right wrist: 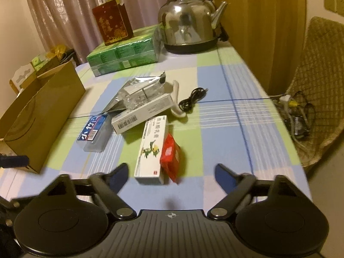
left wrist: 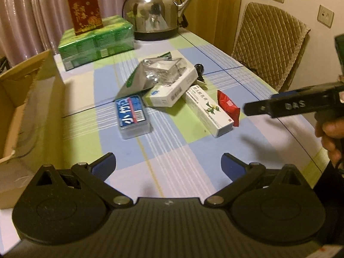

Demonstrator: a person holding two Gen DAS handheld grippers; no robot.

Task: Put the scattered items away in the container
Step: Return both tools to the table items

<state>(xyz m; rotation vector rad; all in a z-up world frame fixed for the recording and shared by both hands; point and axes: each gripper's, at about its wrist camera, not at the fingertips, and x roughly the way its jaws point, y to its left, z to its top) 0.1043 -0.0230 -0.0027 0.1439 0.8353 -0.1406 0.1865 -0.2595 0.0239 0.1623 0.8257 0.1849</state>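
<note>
Scattered items lie mid-table: a blue-labelled clear case [left wrist: 133, 116] [right wrist: 94, 133], a white medicine box [left wrist: 172, 92] [right wrist: 142, 114], a long white ointment box [left wrist: 208, 111] [right wrist: 151, 150], a red packet [left wrist: 228, 107] [right wrist: 171, 157], a silver foil bag [left wrist: 150, 73] [right wrist: 137, 90] and a black cable [right wrist: 192, 100]. An open cardboard box [left wrist: 25, 107] [right wrist: 45, 111] stands at the table's left. My left gripper [left wrist: 168, 163] is open and empty, short of the case. My right gripper [right wrist: 171, 175] is open and empty, just short of the ointment box and red packet.
A steel kettle [left wrist: 154, 13] [right wrist: 189, 23], a green wrapped pack [left wrist: 96, 40] [right wrist: 126, 51] and a red box on it [left wrist: 85, 8] stand at the back. A padded chair [left wrist: 268, 43] is at the right, with a tangle of cords [right wrist: 296, 116] on it.
</note>
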